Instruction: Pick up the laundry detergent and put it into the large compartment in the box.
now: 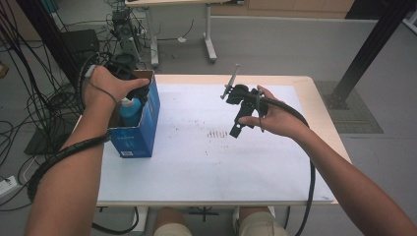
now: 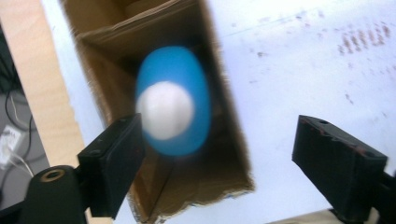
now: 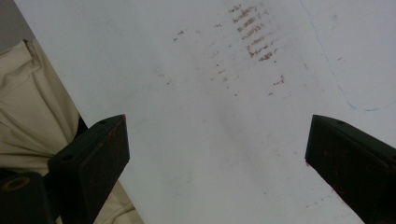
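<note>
Both tools are all black: the left tool (image 2: 219, 154) and right tool (image 3: 217, 158) each have two chunky rectangular jaws with reddish scuffed edges and small screw holes. A thick black ribbed cable (image 1: 309, 162) trails off each one. Bare forearms, and light beige shorts (image 3: 28, 107).

You won't find any text you can actually read here. The blue box (image 1: 139, 129), at the left of the high view, carries a line of pale lettering near its lower edge and a small white label under it, both too blurred to make out. The brown marks on the white table sheet (image 1: 216, 133), mid-frame, are smudges, not writing.
</note>
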The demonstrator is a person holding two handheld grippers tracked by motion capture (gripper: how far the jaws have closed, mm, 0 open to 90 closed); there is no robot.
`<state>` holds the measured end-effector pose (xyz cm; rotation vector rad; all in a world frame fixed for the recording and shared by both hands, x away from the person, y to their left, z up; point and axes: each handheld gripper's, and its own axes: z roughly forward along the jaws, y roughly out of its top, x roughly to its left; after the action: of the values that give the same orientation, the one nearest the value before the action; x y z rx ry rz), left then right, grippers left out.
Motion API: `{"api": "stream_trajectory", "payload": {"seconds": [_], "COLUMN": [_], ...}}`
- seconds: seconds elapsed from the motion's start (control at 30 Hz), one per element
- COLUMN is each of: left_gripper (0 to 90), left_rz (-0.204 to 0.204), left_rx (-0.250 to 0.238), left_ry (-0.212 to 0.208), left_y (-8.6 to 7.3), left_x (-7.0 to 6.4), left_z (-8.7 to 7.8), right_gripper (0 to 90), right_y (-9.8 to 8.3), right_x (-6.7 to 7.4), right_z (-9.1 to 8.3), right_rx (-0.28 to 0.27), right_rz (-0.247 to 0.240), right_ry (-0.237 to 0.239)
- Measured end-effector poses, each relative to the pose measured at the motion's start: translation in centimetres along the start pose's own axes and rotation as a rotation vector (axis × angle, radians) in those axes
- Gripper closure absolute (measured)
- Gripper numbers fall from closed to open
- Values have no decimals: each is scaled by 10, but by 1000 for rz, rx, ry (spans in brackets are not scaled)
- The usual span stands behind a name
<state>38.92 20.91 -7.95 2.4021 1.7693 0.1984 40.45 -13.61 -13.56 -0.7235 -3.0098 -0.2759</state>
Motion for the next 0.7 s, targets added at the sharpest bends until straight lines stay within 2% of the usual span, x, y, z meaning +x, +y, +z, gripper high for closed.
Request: {"api": "stream_trajectory", "payload": {"seconds": [0.1,0.2,0.3,0.4,0.43,0.47,0.5,0.53,0.57,0.63,0.7], "left_gripper": [151,141,140,139,140,140,142,144,143,142,143], "left_rz": [67,181,259,373,396,441,462,512,544,607,692], "left_rx": [-2,13,11,14,11,26,27,23,25,23,18], "left_ry": [-10,11,1,-19,-31,-48,-56,-61,-67,-71,-65], "left_y": [2,7,8,10,10,13,13,13,13,13,11], "left_x": [-11,-31,-46,-64,-68,-74,-79,-87,-93,-105,-120], "left_z": [-4,-7,-8,-11,-12,-13,-14,-17,-18,-21,-25], "right_gripper": [63,63,63,63,63,63,63,63,63,63,63], "right_y": [0,-1,-3,-4,-5,-5,-6,-6,-7,-8,-11], "right_x": [-3,-6,-9,-13,-16,-17,-19,-21,-24,-28,-31], "right_z": [-1,-2,-3,-4,-5,-5,-5,-5,-4,-5,-5], "right_rx": [-3,-5,-12,-12,-13,-11,-12,-8,-7,-6,-10], "right_rz": [10,18,30,46,53,55,60,67,71,82,97], "right_ry": [1,4,1,-3,-3,-4,-4,-3,-2,-4,-4]}}
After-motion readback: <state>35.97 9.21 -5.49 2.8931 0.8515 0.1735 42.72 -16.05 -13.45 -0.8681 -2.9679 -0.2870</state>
